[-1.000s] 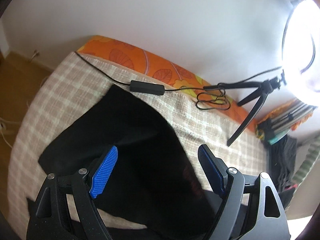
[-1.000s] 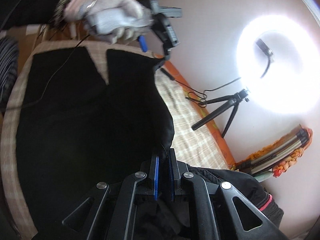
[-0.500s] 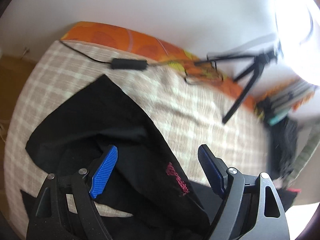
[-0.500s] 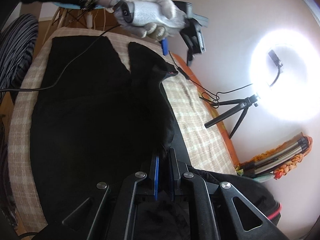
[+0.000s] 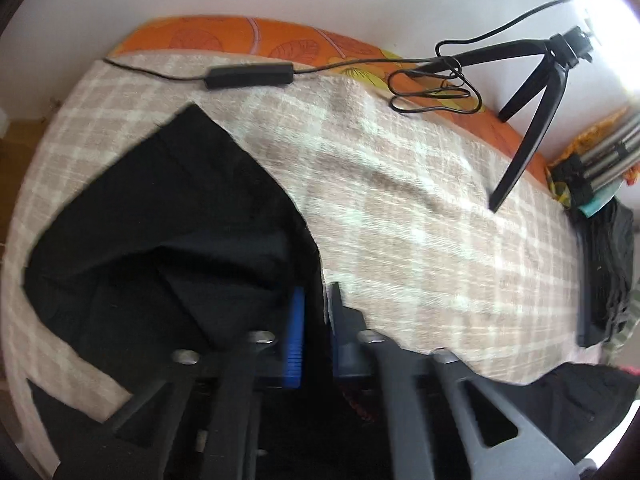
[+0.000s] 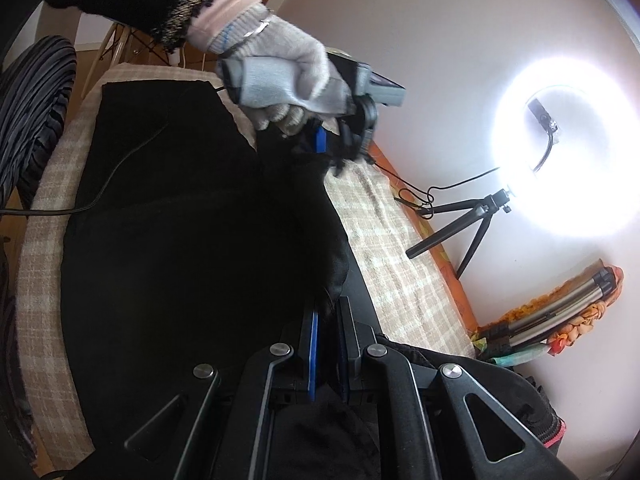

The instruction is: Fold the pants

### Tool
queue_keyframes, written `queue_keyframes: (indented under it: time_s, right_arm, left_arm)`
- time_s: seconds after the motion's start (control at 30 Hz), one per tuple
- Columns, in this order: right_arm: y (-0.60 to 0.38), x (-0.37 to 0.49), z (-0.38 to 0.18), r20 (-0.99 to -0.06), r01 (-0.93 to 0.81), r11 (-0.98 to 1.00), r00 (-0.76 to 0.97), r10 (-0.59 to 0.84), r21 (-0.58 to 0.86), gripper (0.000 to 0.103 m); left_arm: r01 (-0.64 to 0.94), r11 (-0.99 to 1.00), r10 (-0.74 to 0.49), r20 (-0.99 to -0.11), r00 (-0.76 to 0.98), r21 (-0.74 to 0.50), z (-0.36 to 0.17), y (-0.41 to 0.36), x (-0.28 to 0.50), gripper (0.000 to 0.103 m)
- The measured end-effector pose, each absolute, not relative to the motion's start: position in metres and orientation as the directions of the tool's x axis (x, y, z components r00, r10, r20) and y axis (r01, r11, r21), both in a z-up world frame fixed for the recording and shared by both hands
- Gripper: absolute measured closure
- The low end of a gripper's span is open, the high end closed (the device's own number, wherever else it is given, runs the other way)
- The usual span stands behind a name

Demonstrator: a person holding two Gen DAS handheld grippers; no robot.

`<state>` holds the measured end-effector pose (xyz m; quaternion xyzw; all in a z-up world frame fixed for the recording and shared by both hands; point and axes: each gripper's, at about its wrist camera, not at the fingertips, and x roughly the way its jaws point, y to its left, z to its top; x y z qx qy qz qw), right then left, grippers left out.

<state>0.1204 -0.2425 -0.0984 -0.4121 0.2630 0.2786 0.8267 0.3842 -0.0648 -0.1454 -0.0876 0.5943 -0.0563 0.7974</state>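
Note:
Black pants [image 6: 180, 240] lie spread on a beige checked blanket [image 6: 400, 272]; they also show in the left wrist view [image 5: 152, 220]. My right gripper [image 6: 326, 312] is shut on the pants' near edge, the cloth pinched between its blue pads. My left gripper [image 5: 314, 312] is shut on the far edge of the same pants, with black cloth between its pads. In the right wrist view the left gripper [image 6: 328, 144] shows under a gloved hand [image 6: 288, 80], gripping the cloth farther along that edge.
A ring light [image 6: 560, 152] on a black tripod [image 5: 532, 92] stands on the blanket's far side, with its cable and inline switch [image 5: 248, 76]. An orange cover [image 5: 280, 36] runs along the wall. A black bag [image 5: 608, 272] and metal tubes [image 6: 560, 316] sit at the right.
My left gripper has closed from wide open onto the pants' edge and dropped closer to the cloth. My right gripper stays shut on the pants.

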Motion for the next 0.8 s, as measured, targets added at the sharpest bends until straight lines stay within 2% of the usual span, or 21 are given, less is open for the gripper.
queue_keyframes:
  time_s: [0.03,0.23,0.47,0.8]
  right_arm:
    - [-0.243,0.122,-0.098,-0.663,-0.672,0.513,0.709,0.239,-0.534,0.097]
    - [-0.242,0.126,-0.085,-0.628,-0.611,0.564,0.753,0.196,-0.556,0.097]
    - [-0.24,0.106,-0.066,-0.59,-0.569,0.58,0.787,0.18,-0.583,0.098]
    - [-0.241,0.059,-0.084,-0.657,-0.639,0.517,0.732,0.18,-0.57,0.098]
  left_arm:
    - [-0.005,0.979,-0.193,-0.928,0.319,-0.205,-0.141,-0.063,0.379,0.098]
    - [-0.056,0.957,-0.233,-0.868,0.439,-0.286,-0.114,-0.031,0.351,0.099]
    - [-0.095,0.934,-0.222,-0.769,0.599,-0.344,-0.075,0.006,0.275,0.099]
    - [-0.201,0.897,-0.181,-0.743,0.645,-0.393,-0.106,0.033,0.173,0.099]
